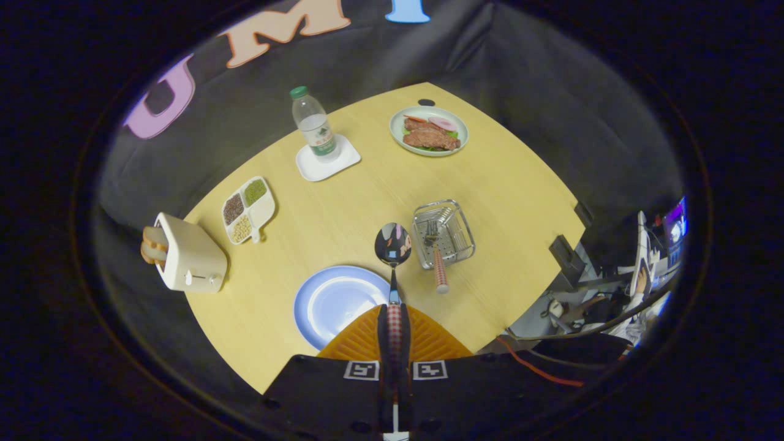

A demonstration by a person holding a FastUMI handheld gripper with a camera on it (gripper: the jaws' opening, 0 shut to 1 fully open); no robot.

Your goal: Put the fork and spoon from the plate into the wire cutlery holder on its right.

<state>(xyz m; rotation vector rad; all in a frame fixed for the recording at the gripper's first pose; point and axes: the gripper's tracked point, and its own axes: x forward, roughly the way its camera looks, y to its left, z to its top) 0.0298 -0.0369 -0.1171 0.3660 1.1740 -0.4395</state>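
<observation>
1. The gripper [395,334] is clamped on the checked handle of a shiny metal spoon [392,245], bowl raised ahead.
2. Left below lies the round blue plate [334,303], bare.
3. Right of the spoon, the wire cutlery holder [443,234] holds the checked-handled fork [437,260], leaning out.
4. Open yellow wooden tabletop [520,202] stretches to its right edge.

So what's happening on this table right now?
A person's handheld gripper is shut on a spoon, held by its checked handle above the table. The blue plate it came from now holds no cutlery. The fork already sits in the wire cutlery holder, just right of the spoon's bowl, so the spoon looks headed there next.
</observation>
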